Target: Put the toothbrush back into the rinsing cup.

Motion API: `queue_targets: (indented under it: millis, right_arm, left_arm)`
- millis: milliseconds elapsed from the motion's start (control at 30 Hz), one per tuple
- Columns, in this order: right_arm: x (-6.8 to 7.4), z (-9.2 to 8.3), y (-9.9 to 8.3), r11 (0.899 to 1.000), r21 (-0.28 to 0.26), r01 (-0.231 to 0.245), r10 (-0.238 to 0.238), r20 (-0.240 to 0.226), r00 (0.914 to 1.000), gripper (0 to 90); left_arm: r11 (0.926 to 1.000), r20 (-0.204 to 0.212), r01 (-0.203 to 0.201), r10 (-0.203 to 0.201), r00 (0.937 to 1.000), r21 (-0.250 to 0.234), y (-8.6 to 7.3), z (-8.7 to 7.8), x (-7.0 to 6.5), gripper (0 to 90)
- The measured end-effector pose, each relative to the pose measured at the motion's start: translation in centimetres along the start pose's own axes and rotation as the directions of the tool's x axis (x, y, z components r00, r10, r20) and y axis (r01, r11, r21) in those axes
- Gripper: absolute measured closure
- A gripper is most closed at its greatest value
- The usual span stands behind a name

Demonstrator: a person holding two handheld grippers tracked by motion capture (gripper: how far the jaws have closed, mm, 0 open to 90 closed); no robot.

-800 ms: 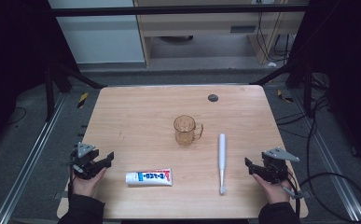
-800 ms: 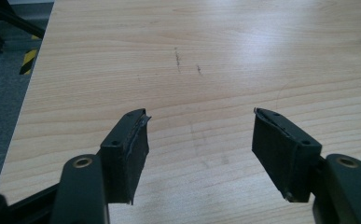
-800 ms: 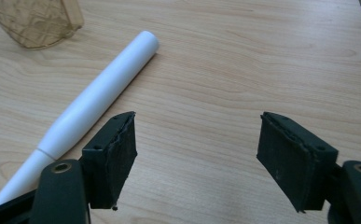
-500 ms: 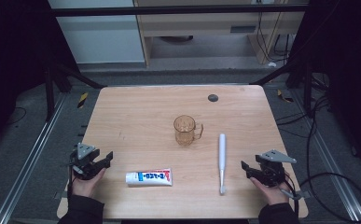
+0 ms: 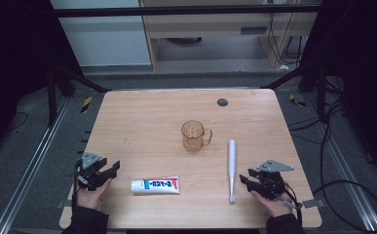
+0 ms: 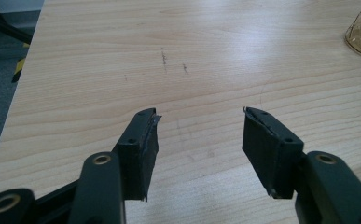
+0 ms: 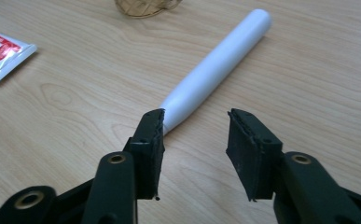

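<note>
Your right gripper (image 5: 248, 181), jaws apart and empty, sits just beside the white electric toothbrush (image 5: 232, 168) lying flat; you're likely lining up the pick, so shift left to straddle its handle. Your left gripper (image 5: 109, 171) is agape near the toothpaste tube (image 5: 155, 185). Beyond stands an amber mug (image 5: 194, 136), clear of your path.

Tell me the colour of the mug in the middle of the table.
The mug is clear amber; the high view shows it best.
</note>
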State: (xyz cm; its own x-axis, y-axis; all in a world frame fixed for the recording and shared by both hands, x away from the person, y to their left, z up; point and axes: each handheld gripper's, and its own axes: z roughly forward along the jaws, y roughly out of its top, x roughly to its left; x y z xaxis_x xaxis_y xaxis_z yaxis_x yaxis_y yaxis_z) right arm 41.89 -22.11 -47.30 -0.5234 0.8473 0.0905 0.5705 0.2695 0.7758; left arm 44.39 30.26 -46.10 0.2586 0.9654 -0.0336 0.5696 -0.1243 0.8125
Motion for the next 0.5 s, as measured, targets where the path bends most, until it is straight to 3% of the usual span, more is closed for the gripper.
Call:
queue_targets:
  millis: [200, 500]
  right_arm:
    - [0.9, 1.2, -0.1, 0.999, 0.032, 0.025, -0.024, -0.033, 0.9992, 65.4]
    - [1.5, 2.1, -0.4, 0.996, 0.074, 0.049, -0.047, -0.039, 0.9981, 77.1]
  left_arm:
    - [0.9999, 0.004, 0.015, -0.015, 0.9999, -0.002, 0.2, -0.1, 0.1, 47.2]
    - [0.9999, 0.003, 0.009, -0.009, 1.0, 0.011, 0.2, 0.0, 0.0, 47.8]
